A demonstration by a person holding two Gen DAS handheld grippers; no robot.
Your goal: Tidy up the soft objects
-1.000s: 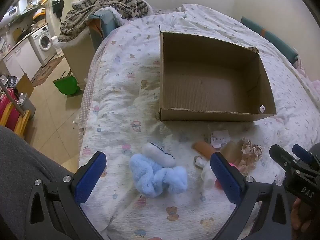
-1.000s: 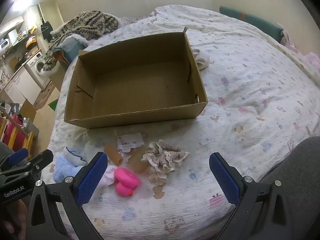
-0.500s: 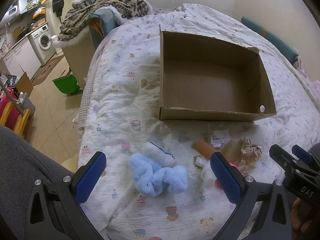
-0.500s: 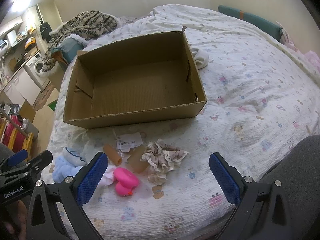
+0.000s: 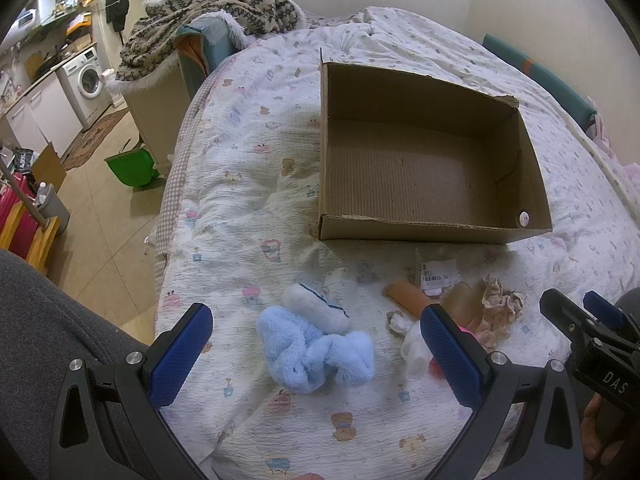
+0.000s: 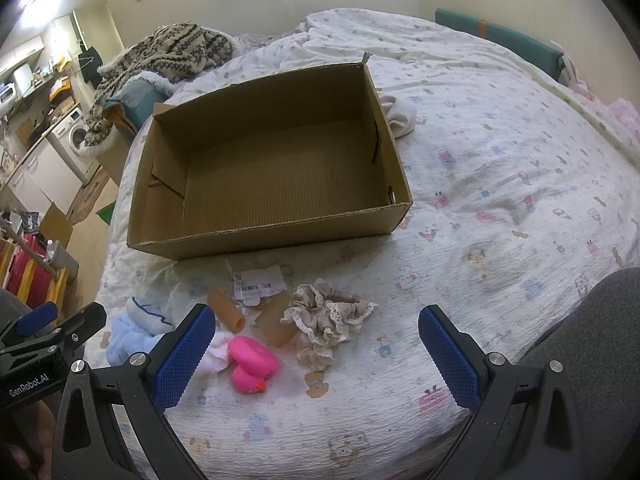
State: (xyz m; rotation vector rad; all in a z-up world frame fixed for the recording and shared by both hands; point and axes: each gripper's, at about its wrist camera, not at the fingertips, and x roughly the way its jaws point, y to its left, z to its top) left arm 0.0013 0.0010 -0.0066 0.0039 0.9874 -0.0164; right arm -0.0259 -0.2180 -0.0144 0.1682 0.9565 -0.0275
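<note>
An empty cardboard box [image 5: 420,236] [image 6: 280,240] lies open on the bed. In front of it lie a fluffy blue sock bundle [image 5: 312,348] [image 6: 128,336], a white-and-blue sock [image 5: 316,312], a beige lace scrunchie [image 6: 328,316] [image 5: 500,304], a pink rubber duck [image 6: 252,364], tan tubes [image 6: 226,310] and a labelled packet [image 6: 256,284]. My left gripper [image 5: 316,356] is open above the blue bundle. My right gripper [image 6: 316,348] is open just short of the scrunchie and duck.
A white cloth [image 6: 400,116] lies behind the box. A patterned blanket [image 5: 208,12] is heaped over a chair past the bed's head. The bed edge drops to the floor on the left, with a green bin [image 5: 130,168] and a washing machine [image 5: 86,80].
Both grippers have eased slightly forward toward the objects. Nothing was grasped or moved.
</note>
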